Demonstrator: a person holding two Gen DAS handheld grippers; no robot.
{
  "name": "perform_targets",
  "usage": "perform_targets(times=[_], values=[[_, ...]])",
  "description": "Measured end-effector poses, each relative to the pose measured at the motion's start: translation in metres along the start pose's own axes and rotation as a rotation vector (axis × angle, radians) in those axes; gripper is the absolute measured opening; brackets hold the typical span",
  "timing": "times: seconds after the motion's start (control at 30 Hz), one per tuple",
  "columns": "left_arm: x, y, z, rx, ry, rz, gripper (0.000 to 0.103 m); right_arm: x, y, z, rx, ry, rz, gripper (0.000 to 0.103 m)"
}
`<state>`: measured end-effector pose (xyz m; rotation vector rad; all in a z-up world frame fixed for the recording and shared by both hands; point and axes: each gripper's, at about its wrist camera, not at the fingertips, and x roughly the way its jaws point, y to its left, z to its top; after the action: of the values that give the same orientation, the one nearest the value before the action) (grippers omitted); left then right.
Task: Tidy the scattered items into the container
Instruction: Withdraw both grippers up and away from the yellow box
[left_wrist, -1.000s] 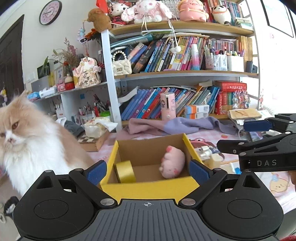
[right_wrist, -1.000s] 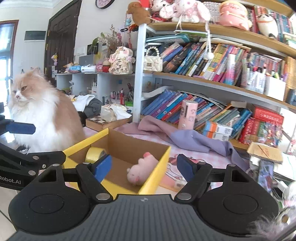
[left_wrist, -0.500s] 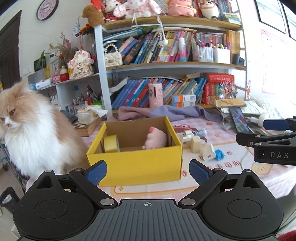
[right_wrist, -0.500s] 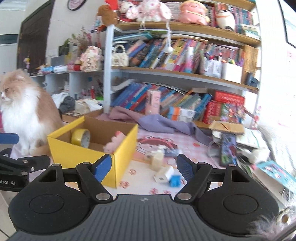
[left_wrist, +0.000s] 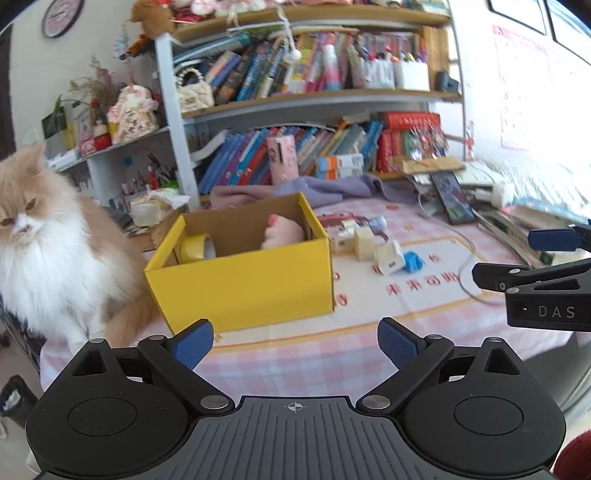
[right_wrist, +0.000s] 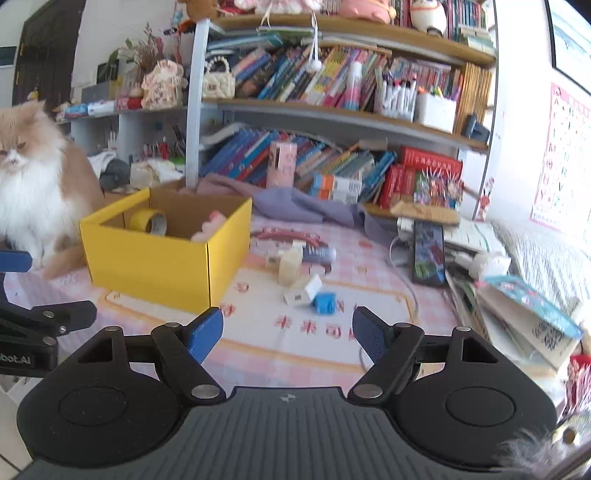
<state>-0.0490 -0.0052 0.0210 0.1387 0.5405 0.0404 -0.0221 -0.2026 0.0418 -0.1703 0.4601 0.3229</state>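
Observation:
A yellow cardboard box (left_wrist: 243, 280) (right_wrist: 155, 266) stands on the pink checked tablecloth. Inside it are a yellow tape roll (left_wrist: 195, 248) (right_wrist: 147, 221) and a pink plush toy (left_wrist: 282, 236) (right_wrist: 208, 227). Right of the box lie a cream block (left_wrist: 364, 238) (right_wrist: 289, 266), a white charger (left_wrist: 389, 257) (right_wrist: 303, 291), a small blue item (left_wrist: 413, 261) (right_wrist: 325, 302) and a small bottle (right_wrist: 317, 254). My left gripper (left_wrist: 294, 345) is open and empty, in front of the box. My right gripper (right_wrist: 288, 334) is open and empty, in front of the scattered items.
A fluffy cream cat (left_wrist: 40, 240) (right_wrist: 29, 184) sits at the table's left edge beside the box. A purple cloth (right_wrist: 303, 205), a phone (right_wrist: 428, 253) and stacked books and papers (right_wrist: 517, 302) lie at the back and right. A full bookshelf (left_wrist: 314, 96) stands behind.
Both grippers have pulled back from the box and away from the table; the box and the scattered items now sit farther off. Both stay open.

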Motion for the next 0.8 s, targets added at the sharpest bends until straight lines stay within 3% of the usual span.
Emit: perform_targets(times=[0.23, 0.8], values=[[0.010, -0.013, -0.004, 0.039, 0.049, -0.062, 0.097, 0.008, -0.010, -0.008, 0.050, 0.088, -0.001, 0.076], [0.038, -0.032, -0.006, 0.041, 0.159, -0.164, 0.097, 0.021, -0.025, -0.015, 0.069, 0.183, -0.017, 0.076]])
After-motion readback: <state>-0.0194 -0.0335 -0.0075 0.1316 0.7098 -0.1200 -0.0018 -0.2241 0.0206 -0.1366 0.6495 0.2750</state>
